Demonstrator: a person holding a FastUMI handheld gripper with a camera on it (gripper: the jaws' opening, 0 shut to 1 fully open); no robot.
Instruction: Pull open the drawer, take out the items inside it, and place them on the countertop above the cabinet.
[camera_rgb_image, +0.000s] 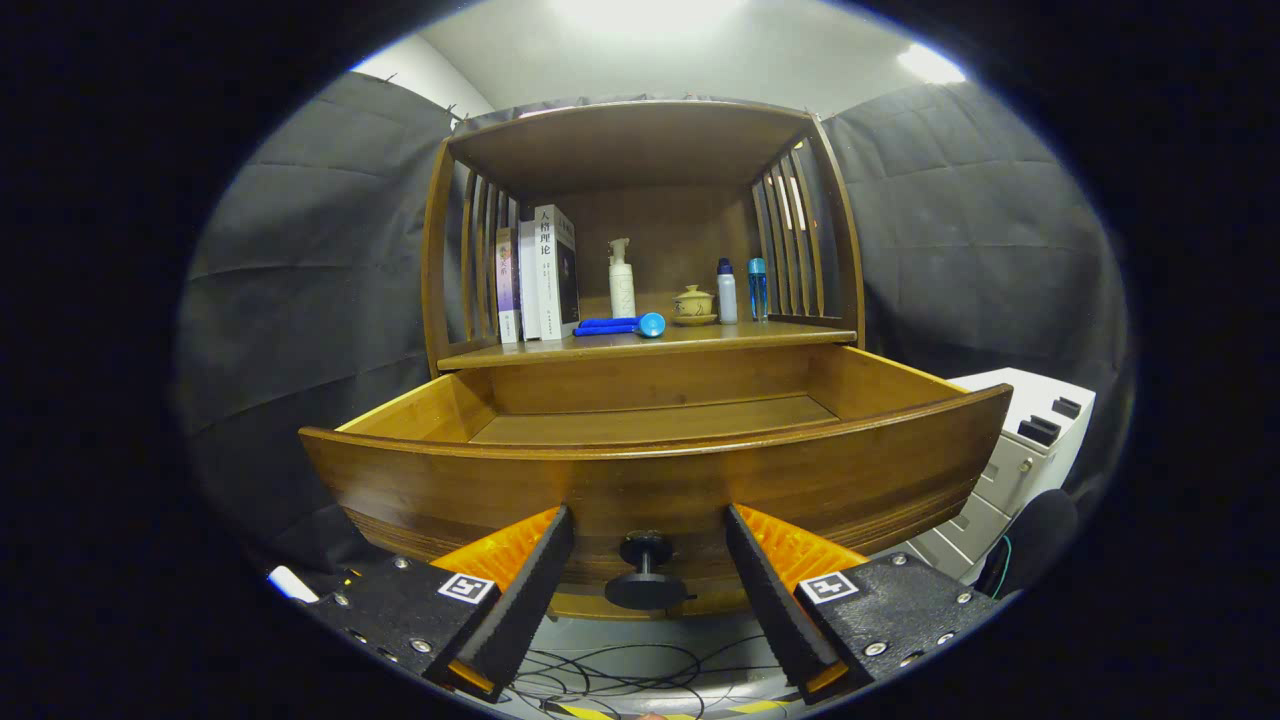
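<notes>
Glossy varnished wood drawer (640, 475); matt black knob (646, 575); rough black fingers (525, 590).

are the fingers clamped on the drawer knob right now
No: the gripper is open, its fingers standing apart on either side of the black knob without touching it.

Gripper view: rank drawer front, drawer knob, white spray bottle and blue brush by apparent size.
1. drawer front, nearest the camera.
2. drawer knob, between the open gripper fingers.
3. white spray bottle and blue brush on the countertop: alike, unranked; distance shrinks both.
</notes>
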